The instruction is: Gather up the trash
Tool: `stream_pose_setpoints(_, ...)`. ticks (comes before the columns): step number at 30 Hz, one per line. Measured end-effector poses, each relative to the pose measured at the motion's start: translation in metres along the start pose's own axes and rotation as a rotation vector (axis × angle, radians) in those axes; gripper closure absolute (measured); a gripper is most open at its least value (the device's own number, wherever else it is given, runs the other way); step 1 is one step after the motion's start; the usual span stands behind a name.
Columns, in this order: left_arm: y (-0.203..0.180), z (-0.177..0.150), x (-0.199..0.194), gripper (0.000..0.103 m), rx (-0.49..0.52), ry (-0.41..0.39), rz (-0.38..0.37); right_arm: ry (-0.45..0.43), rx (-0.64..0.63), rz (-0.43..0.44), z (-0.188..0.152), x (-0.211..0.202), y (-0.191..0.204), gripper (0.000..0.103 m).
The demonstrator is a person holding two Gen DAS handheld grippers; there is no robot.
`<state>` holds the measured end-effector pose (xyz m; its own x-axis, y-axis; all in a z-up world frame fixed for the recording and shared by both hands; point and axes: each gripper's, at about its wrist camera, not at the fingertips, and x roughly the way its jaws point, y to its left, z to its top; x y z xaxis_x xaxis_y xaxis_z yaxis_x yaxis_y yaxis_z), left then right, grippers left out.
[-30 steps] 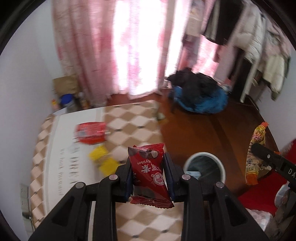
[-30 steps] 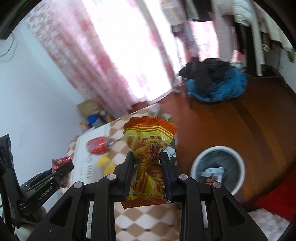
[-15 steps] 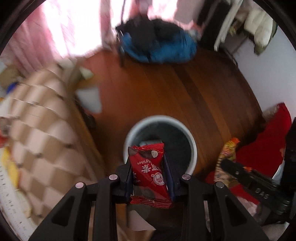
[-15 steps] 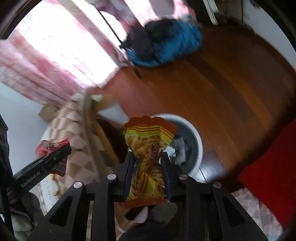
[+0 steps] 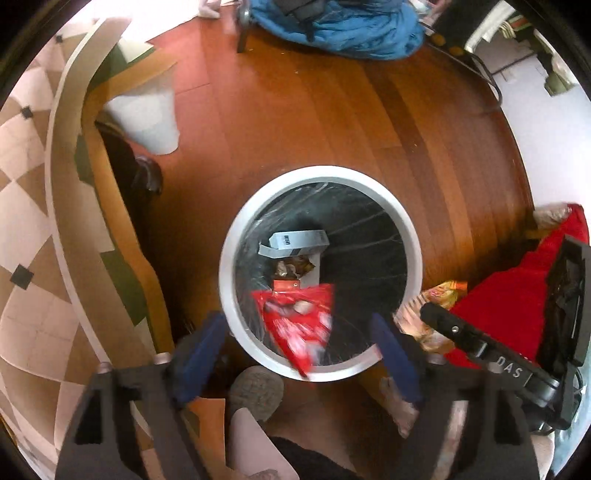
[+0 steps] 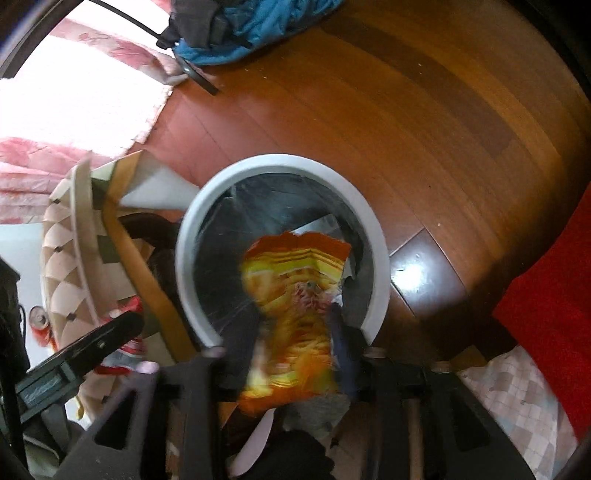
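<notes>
Fingers (image 5: 207,347) opening both sides; red wrapper (image 5: 295,325) loose btwn left pair, over bin (image 5: 410,236).

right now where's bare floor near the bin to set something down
Bare wooden floor runs from the bin to the blue bundle, and right of the bin toward the red cloth. Crowded: the bin's left, by the table edge, and below it, by a slipper.

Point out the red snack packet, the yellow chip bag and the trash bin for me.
red snack packet (image 5: 295,325), left wrist view, middle of its blurred front.
yellow chip bag (image 6: 295,295), right wrist view, middle of its printed face.
trash bin (image 5: 412,236), left wrist view, right side of its white rim.
</notes>
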<state>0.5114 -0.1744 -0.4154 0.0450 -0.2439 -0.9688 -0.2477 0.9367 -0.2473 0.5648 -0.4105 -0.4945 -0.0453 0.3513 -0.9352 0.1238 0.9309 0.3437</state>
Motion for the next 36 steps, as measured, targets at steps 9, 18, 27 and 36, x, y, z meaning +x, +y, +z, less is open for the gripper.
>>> stream_pose_setpoints(9,0.009,-0.014,-0.015,0.005,0.037,-0.067,0.11,-0.018,-0.025,-0.131,-0.002,-0.006,-0.002,0.0)
stream_pose_setpoints(18,-0.008,-0.027,-0.032,0.005,0.08,-0.131,0.165,-0.04,-0.081,-0.252,-0.017,-0.023,0.007,0.0)
stream_pose_setpoints(27,-0.015,-0.044,-0.067,0.005,0.09,-0.193,0.18,-0.084,-0.091,-0.263,-0.031,-0.06,0.014,0.0)
stream_pose_setpoints(36,-0.023,-0.07,-0.136,0.005,0.105,-0.315,0.164,-0.188,-0.104,-0.191,-0.057,-0.135,0.043,0.0)
